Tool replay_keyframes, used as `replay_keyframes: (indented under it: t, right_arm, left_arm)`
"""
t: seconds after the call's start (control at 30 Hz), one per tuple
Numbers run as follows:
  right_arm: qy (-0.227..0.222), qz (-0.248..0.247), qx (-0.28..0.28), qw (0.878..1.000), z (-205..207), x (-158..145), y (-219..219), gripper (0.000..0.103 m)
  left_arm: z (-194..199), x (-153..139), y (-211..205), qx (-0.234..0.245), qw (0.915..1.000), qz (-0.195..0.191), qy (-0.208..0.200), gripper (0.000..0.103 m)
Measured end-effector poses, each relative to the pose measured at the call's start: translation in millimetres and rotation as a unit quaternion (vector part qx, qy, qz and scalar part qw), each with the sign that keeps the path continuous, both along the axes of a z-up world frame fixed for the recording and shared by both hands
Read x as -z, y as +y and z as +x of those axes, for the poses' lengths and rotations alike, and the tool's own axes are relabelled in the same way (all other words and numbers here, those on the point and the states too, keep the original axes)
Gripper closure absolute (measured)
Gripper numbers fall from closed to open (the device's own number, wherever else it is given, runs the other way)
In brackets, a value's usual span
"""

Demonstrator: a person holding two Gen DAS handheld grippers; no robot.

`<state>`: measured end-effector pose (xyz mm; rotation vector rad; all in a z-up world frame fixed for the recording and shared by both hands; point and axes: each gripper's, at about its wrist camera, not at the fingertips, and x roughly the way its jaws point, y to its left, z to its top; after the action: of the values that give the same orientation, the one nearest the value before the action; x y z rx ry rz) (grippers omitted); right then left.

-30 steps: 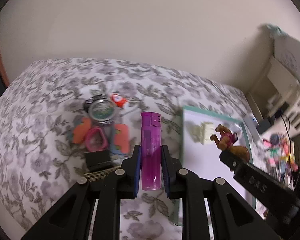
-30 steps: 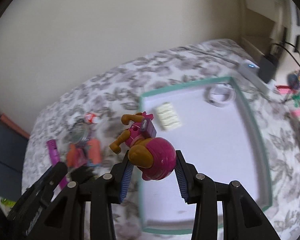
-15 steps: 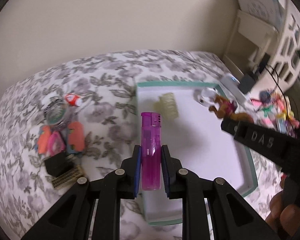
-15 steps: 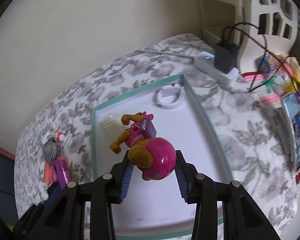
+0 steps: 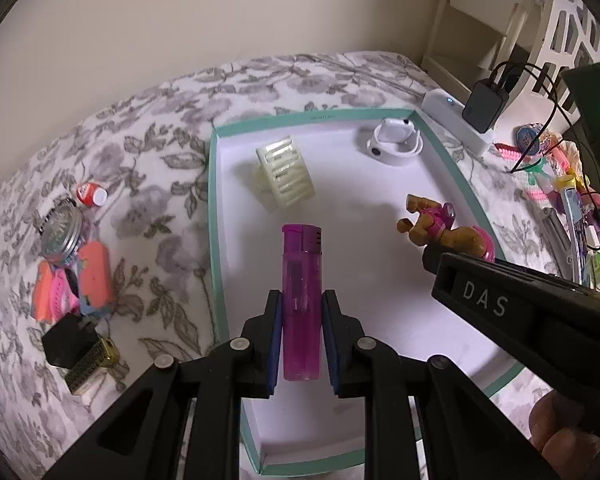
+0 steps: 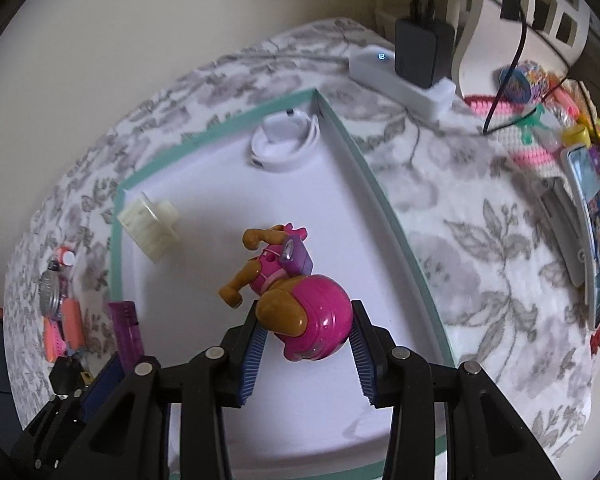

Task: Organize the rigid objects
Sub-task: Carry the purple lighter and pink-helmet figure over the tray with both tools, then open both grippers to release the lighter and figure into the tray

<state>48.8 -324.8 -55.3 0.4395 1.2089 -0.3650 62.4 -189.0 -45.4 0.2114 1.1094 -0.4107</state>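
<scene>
My left gripper (image 5: 299,334) is shut on a purple lighter (image 5: 301,292) and holds it above the near left part of a white tray with a teal rim (image 5: 448,156). My right gripper (image 6: 306,350) is shut on a pink and brown toy dog (image 6: 296,300) above the middle of the same tray (image 6: 364,168). The toy dog (image 5: 444,228) also shows in the left wrist view, and the lighter (image 6: 127,332) in the right wrist view. In the tray lie a cream hair clip (image 5: 286,172) and a white round case (image 5: 396,142).
Left of the tray on the floral bedspread lie a tin (image 5: 60,228), a small red bottle (image 5: 90,194), orange and pink items (image 5: 74,280), a black box (image 5: 70,344) and a gold piece (image 5: 90,366). A power strip with charger (image 6: 404,76) and toys (image 5: 556,176) are right.
Both grippers have moved right with their objects, from over the bedspread pile to over the tray. The tray now fills the middle of both views.
</scene>
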Motion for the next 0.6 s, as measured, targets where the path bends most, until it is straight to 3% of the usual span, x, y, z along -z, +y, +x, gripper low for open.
replay_keyframes:
  t: [0.2, 0.3, 0.37, 0.43, 0.6]
  right_arm:
    - [0.028, -0.002, -0.012, 1.000, 1, 15, 6, 0.060]
    - [0.036, -0.001, -0.016, 0.999, 2, 17, 8, 0.060]
    - [0.034, -0.007, -0.017, 0.999, 3, 15, 9, 0.059]
    - [0.030, -0.012, -0.016, 0.999, 3, 11, 9, 0.059]
    - [0.021, -0.020, -0.018, 0.999, 5, 1, 11, 0.059]
  left_arm:
    - [0, 17, 1, 0.005, 0.9997, 0.014, 0.019, 0.083]
    - [1, 17, 4, 0.001, 0.9996, 0.001, 0.028, 0.081]
    - [1, 15, 5, 0.000, 0.9996, -0.004, 0.027, 0.078]
    - [1, 12, 6, -0.001, 0.9997, -0.006, 0.022, 0.067]
    - [2, 2, 13, -0.013, 0.9997, -0.020, 0.009, 0.065]
